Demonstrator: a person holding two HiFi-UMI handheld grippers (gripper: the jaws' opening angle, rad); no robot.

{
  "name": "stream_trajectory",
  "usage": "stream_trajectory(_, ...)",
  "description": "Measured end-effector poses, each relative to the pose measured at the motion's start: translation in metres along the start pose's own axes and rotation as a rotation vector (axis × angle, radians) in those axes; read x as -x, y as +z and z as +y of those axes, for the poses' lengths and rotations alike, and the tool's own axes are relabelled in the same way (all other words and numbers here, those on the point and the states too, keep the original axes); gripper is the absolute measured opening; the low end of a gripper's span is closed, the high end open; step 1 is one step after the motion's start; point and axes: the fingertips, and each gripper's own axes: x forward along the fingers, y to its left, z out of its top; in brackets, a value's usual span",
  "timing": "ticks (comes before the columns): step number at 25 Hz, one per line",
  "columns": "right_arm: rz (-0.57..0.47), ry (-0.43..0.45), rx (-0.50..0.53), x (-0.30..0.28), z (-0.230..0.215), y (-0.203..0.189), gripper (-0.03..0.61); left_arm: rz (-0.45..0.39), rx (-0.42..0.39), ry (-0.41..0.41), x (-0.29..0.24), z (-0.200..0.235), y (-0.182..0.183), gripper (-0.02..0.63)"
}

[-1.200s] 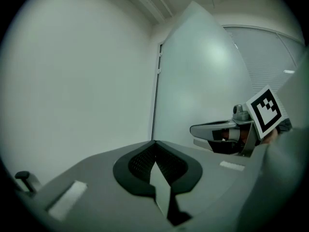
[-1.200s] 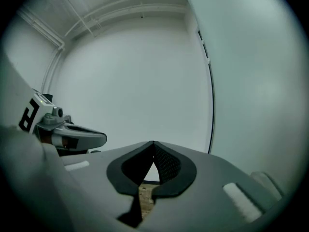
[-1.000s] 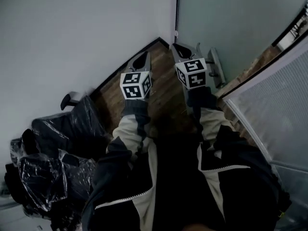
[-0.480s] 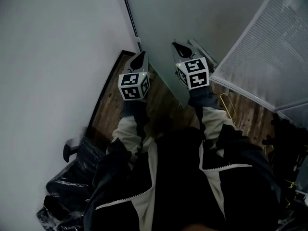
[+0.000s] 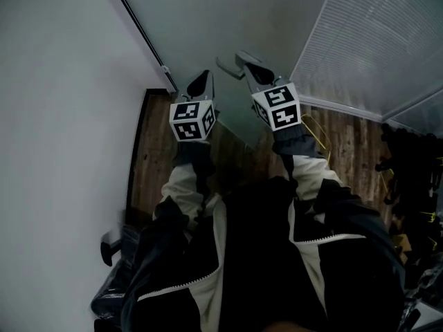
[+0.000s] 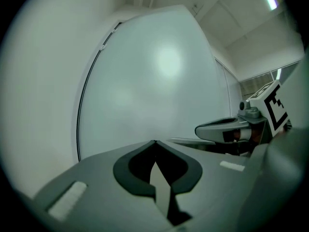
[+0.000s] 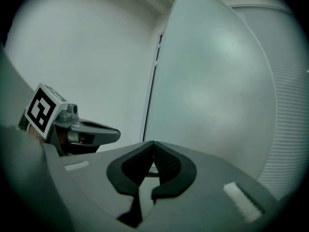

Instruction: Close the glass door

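The frosted glass door (image 5: pixel 228 19) stands straight ahead, with a thin black frame line (image 5: pixel 138 26) between it and the white wall. My left gripper (image 5: pixel 201 80) points at the door near that line, jaws shut and empty. My right gripper (image 5: pixel 247 62) is beside it, a little further forward, also shut with nothing in it. In the left gripper view the pale door (image 6: pixel 159 81) fills the picture behind the met tips of the left gripper (image 6: pixel 154 141). In the right gripper view the door (image 7: pixel 217 91) is close ahead of the right gripper (image 7: pixel 153 143). Whether either tip touches the glass I cannot tell.
A ribbed translucent panel (image 5: pixel 374 40) meets the door at the right. The white wall (image 5: pixel 62 116) closes the left side. Wooden floor (image 5: pixel 152 158) lies below, with a yellow cable (image 5: pixel 318 133). A black wrapped chair (image 5: pixel 111 254) is at lower left, dark gear (image 5: pixel 408 171) at right.
The view has swung round: the room corner and wrapped chairs slid off to the lower left, and the glass door and ribbed panel came ahead. Both grippers stayed shut, side by side.
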Motion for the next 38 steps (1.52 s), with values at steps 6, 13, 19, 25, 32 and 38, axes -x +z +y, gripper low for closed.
stream_trajectory(6, 0.096, 0.002, 0.238, -0.001, 0.013, -0.008, 0.006, 0.006, 0.006, -0.032, -0.014, -0.007, -0.003, 0.002)
stream_trajectory(13, 0.341, -0.017, 0.847, -0.009, 0.031, -0.036, 0.038, 0.010, 0.029, -0.025, -0.008, -0.002, -0.007, 0.002)
stream_trajectory(19, 0.532, 0.015, 1.039, -0.026, 0.022, -0.073, 0.205, 0.013, 0.036, -0.033, -0.004, 0.001, -0.012, 0.002)
stream_trajectory(25, 0.581, 0.004, 1.143, -0.045, 0.019, -0.086, 0.278, 0.015, 0.029, -0.036, 0.003, 0.003, -0.013, 0.002)
stream_trajectory(32, 0.565, -0.027, 1.207, -0.053, 0.016, -0.086, 0.140, 0.025, 0.032, -0.041, 0.004, 0.006, -0.017, 0.002)
stream_trajectory(38, 0.563, -0.014, 1.189, -0.056, 0.004, -0.088, 0.146, 0.027, 0.031, -0.045, -0.003, 0.005, -0.016, 0.002)
